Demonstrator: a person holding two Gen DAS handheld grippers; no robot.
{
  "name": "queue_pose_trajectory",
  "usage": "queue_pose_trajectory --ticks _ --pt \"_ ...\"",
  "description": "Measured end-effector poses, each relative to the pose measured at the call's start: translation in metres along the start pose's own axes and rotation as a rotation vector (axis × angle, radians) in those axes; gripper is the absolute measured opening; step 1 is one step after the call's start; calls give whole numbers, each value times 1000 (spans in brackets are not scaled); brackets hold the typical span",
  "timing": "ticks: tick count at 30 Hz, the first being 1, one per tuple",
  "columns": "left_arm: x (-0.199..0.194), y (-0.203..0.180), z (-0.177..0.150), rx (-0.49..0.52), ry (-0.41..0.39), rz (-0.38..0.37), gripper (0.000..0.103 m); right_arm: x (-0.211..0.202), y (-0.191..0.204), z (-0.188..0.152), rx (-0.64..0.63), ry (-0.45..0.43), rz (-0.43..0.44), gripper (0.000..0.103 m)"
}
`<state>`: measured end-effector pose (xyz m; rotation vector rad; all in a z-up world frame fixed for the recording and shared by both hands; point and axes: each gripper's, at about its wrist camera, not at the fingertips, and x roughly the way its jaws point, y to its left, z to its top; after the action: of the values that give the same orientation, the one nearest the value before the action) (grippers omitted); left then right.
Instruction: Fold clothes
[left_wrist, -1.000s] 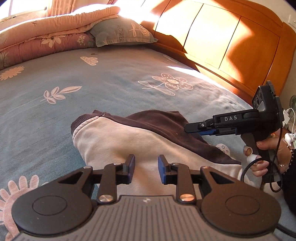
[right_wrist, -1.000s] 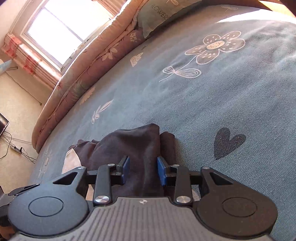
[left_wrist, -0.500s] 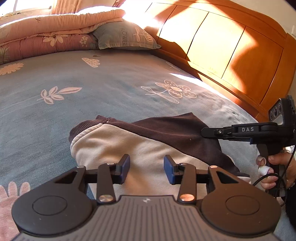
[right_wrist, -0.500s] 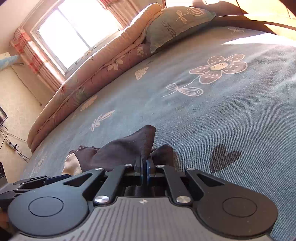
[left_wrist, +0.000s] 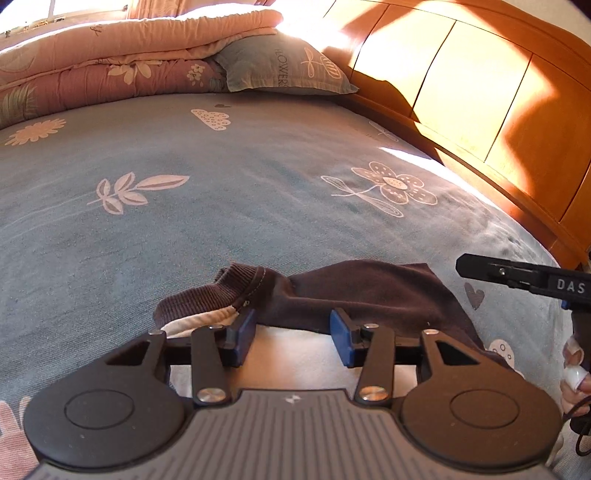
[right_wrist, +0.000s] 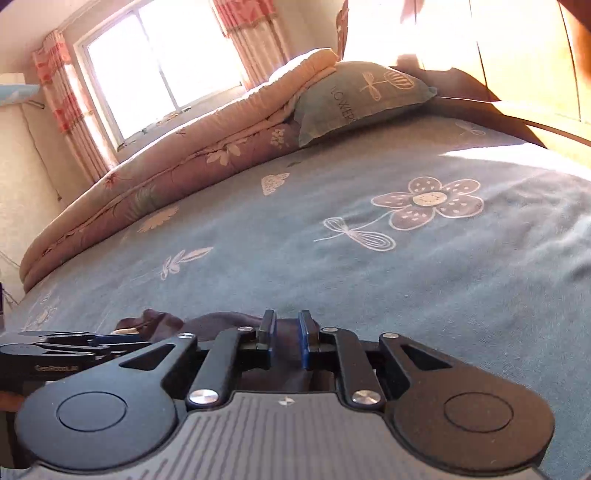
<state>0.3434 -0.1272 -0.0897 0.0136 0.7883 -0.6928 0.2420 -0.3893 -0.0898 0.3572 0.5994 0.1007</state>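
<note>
Clothes here meant one garment (left_wrist: 369, 291), dark brown over a cream panel, which lay on the blue bedsheet (left_wrist: 221, 206) well short of the pillow (left_wrist: 284, 66). In the left wrist view, the left gripper (left_wrist: 291, 332) had spread its fingers wider than a second before and hung apart over the cream panel, the ribbed cuff now bunched nearer the pillow than its left finger. In the right wrist view, the right gripper (right_wrist: 284, 336), clamped on the brown fabric half a second earlier, showed a narrow gap with dark cloth between its fingers; whether it gripped, I could not tell. That suggested a fold just laid, or a re-grip underway.
</note>
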Motion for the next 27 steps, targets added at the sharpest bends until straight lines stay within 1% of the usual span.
queue_pose_trajectory --ticks 2,4,5,6,8,9,10,11,12,13,14,15,16,17,18,19,21,23,25,26,27 --pt "7 4 1 -20 12 4 46 11 11 -2 -35 53 31 26" --pt "15 9 2 -41 24 8 46 22 22 -4 -69 107 63 32" --pt "14 7 3 -33 26 14 45 28 28 -5 -87 134 78 35" --pt "10 4 5 -17 25 22 45 33 34 -6 -104 160 94 35" --pt "-5 -2 8 0 9 32 45 33 32 -7 -101 165 77 34" --pt "-14 -5 8 -1 6 29 45 31 28 -6 -76 159 46 35" --pt "-24 -7 6 -6 8 22 45 30 22 -5 -58 154 6 35" --pt "-33 -10 5 -11 9 15 46 28 17 -4 -40 148 -10 35" --pt "-43 -12 0 -21 13 -15 46 25 11 -4 -20 141 -17 35" --pt "-53 -15 -6 -33 17 -57 48 21 7 -2 5 125 5 35" --pt "-56 -17 -14 -46 40 -82 53 17 6 -1 19 111 36 35" --pt "-57 -18 -23 -60 71 -101 55 14 6 0 28 98 67 36" --pt "-52 -19 -32 -60 109 -92 55 12 8 0 31 94 90 37" --pt "-45 -19 -42 -53 151 -71 54 15 11 0 27 108 97 41" --pt "-45 -17 -44 -62 155 -61 54 19 14 -1 21 125 100 42" --pt "-48 -15 -41 -79 141 -58 54 23 17 -2 14 148 84 42" --pt "-54 -10 -36 -111 114 -51 53 24 19 -4 -3 153 61 42" --pt "-60 -5 -30 -144 86 -44 53 18 17 2 9 119 93 42" --pt "-66 -1 -25 -176 59 -37 53 19 15 11 63 134 183 44" --pt "-69 2 -22 -193 45 -34 55 20 15 16 93 145 231 47" --pt "-72 4 -20 -209 31 -30 56 25 17 20 107 171 282 55"
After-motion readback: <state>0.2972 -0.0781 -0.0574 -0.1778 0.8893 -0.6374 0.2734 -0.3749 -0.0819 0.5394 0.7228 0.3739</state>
